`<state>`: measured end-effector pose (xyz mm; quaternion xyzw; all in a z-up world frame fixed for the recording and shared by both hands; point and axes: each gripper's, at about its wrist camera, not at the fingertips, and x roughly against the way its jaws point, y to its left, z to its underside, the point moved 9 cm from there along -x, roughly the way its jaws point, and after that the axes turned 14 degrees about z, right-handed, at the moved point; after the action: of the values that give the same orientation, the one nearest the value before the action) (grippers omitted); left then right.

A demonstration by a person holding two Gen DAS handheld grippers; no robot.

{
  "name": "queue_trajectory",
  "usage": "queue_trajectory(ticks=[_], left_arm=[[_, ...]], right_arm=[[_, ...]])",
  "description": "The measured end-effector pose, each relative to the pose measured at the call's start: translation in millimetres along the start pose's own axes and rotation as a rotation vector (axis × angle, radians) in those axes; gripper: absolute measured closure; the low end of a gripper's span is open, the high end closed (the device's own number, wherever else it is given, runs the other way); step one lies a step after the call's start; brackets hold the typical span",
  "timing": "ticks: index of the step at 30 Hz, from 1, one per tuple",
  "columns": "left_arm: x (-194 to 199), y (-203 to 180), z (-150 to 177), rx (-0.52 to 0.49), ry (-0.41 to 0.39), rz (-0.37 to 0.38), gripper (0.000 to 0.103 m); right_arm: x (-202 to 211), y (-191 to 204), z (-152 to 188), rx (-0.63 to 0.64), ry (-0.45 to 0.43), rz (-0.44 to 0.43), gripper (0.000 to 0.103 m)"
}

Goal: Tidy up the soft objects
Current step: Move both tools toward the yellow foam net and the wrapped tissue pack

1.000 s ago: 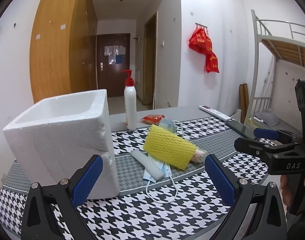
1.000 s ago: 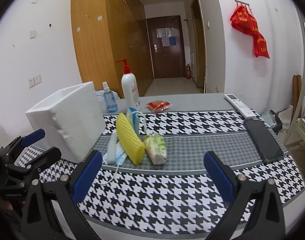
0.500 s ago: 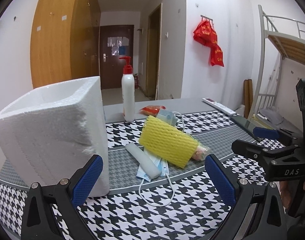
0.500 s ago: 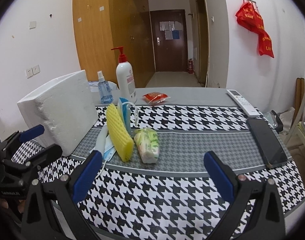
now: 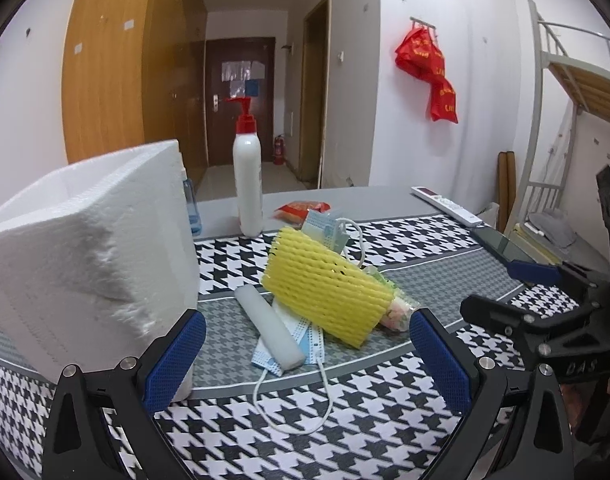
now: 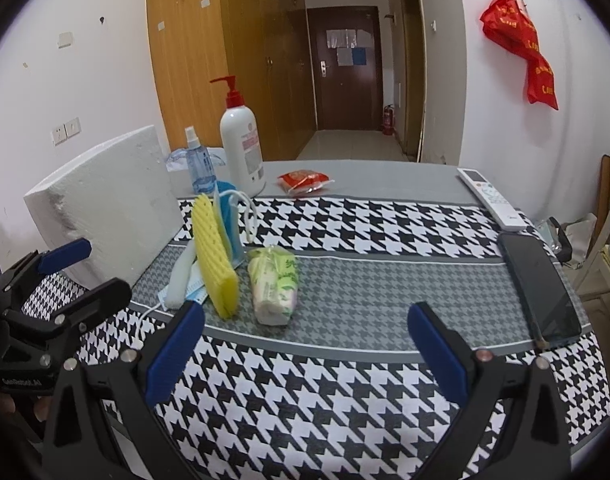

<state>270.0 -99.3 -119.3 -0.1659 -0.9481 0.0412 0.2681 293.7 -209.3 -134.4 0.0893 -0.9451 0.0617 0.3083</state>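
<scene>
A yellow foam net (image 5: 325,286) (image 6: 214,256) lies mid-table over blue face masks (image 5: 293,344) (image 6: 229,224). A white foam stick (image 5: 269,326) (image 6: 181,276) lies to its left and a green tissue pack (image 6: 273,286) (image 5: 397,312) to its right. A white styrofoam box (image 5: 85,260) (image 6: 105,204) stands at the left. My left gripper (image 5: 305,360) is open and empty, low before the masks. My right gripper (image 6: 305,352) is open and empty, in front of the tissue pack.
A white pump bottle (image 5: 247,184) (image 6: 241,148), a blue spray bottle (image 6: 199,164) and a red snack packet (image 6: 303,181) stand at the back. A remote (image 6: 491,198) and a phone (image 6: 541,288) lie at the right on the houndstooth cloth (image 6: 345,400).
Both grippers have dropped lower and moved closer to the pile. The box rim now stands higher in both views. Both stay open and empty.
</scene>
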Motion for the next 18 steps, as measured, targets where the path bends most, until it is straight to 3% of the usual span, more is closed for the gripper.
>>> queue_trajectory(ticks=[18], left_arm=[[-42, 2, -7, 0.071, 0.055, -0.018, 0.001]], right_arm=[[-26, -21, 6, 0.001, 0.048, -0.003, 0.001]])
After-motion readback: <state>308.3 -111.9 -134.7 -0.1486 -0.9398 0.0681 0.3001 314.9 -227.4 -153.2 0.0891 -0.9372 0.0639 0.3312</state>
